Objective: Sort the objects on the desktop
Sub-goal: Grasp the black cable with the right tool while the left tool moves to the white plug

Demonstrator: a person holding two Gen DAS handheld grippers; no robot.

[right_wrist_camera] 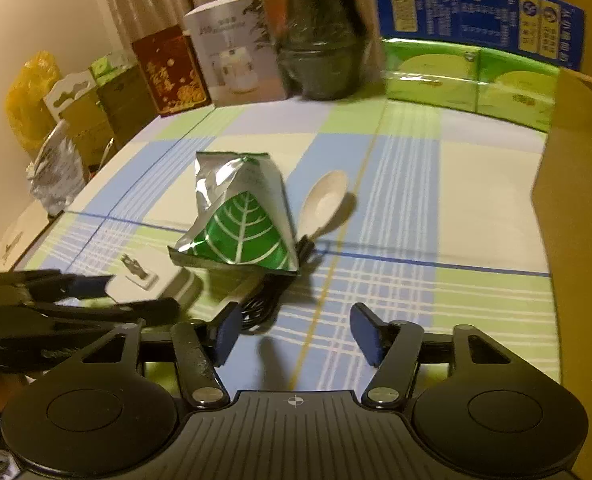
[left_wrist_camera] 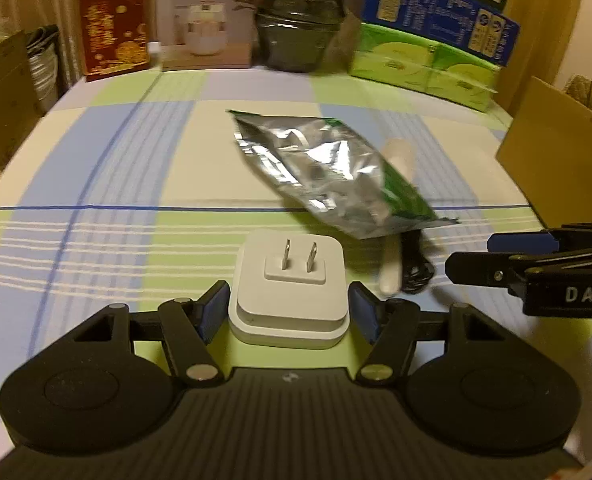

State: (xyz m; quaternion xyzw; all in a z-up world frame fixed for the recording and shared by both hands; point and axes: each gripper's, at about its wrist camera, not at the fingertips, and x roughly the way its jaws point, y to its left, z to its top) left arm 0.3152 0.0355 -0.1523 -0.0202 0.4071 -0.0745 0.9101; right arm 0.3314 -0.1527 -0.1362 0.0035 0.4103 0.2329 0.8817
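Here my left gripper [left_wrist_camera: 290, 306] squeezes the white plug [left_wrist_camera: 290, 292] just above the checked cloth [left_wrist_camera: 116, 184]. My right gripper [right_wrist_camera: 296, 330] is spread wide, holding nothing. Only its view shows the foil bag's [right_wrist_camera: 242, 220] green leaf and the spoon's [right_wrist_camera: 323, 204] bowl.

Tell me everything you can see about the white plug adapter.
The plug adapter is a white, glossy plastic square with rounded corners and stepped layers. Two flat metal prongs stand on its raised centre, pointing up. It sits between the left claw pads, which close against its sides, above the checked tablecloth, near the foil bag.
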